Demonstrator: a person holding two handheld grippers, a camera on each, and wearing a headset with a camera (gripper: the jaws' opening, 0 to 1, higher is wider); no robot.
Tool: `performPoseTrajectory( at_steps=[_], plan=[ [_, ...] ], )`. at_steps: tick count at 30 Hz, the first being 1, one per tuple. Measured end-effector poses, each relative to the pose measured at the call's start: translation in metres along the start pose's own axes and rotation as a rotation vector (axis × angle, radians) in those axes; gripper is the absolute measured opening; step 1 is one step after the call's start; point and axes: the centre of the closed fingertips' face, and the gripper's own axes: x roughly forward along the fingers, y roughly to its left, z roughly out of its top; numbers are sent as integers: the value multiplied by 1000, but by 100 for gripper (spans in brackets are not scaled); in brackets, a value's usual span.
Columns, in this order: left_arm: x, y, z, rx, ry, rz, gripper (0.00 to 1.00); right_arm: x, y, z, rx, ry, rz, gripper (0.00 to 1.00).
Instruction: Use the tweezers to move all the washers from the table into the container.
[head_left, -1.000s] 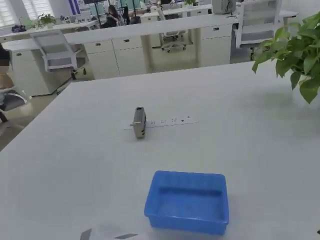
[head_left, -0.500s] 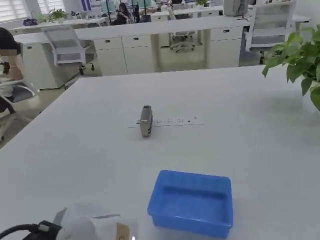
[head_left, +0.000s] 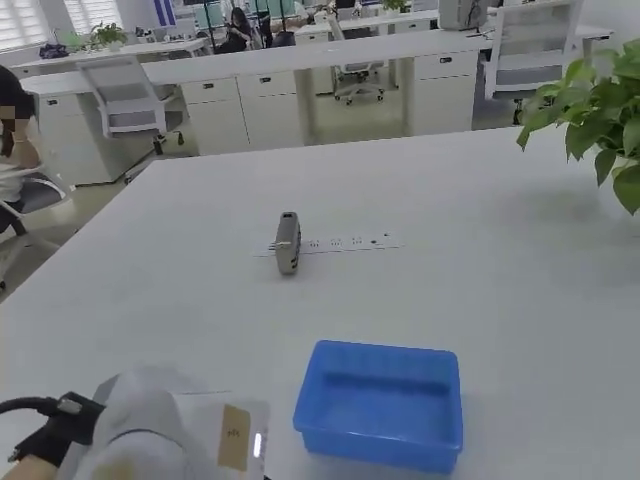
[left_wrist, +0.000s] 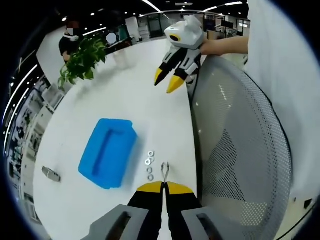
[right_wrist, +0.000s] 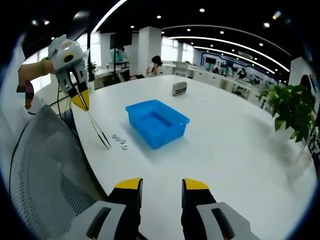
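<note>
Several small washers (left_wrist: 149, 162) lie in a short row on the white table (left_wrist: 150, 110), just beside the blue container (left_wrist: 107, 152). My left gripper (left_wrist: 162, 188) is shut on thin metal tweezers (left_wrist: 165, 171), whose tips hang just right of the washers. In the right gripper view the left gripper (right_wrist: 82, 100) holds the tweezers (right_wrist: 98, 127) slanting down toward the washers (right_wrist: 120, 141), left of the container (right_wrist: 157, 122). My right gripper (right_wrist: 157, 187) is open and holds nothing; it hovers off the table's edge (left_wrist: 166, 85). The container (head_left: 378, 405) looks empty.
A grey mesh chair back (left_wrist: 240, 150) stands against the table's near edge. A small grey device (head_left: 288, 242) stands by a flush power strip (head_left: 345, 242) mid-table. A leafy plant (head_left: 600, 110) is at the far right. Desks and office chairs (head_left: 125, 95) stand beyond.
A gripper's white housing has risen into the head view at the bottom left. The view has shifted slightly; the container and the grey device have stayed put.
</note>
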Motion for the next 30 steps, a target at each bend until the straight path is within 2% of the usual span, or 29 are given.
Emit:
performPoseTrajectory(
  at_steps=[6,12,22,30],
  plan=[
    [-5,6,2,29,33,-4,0,-1,-2,0,-5,-6,-10,28],
    [-8,9,0,56,71,-9,0,0,-1,-1,-46,11,-16,27],
    [-9,14,2,90,95,-11,0,-2,-2,-1,-52,6,-24,27],
    [-11,19,8,101,83,-11,0,-2,-3,-1,-53,6,-29,27]
  ],
)
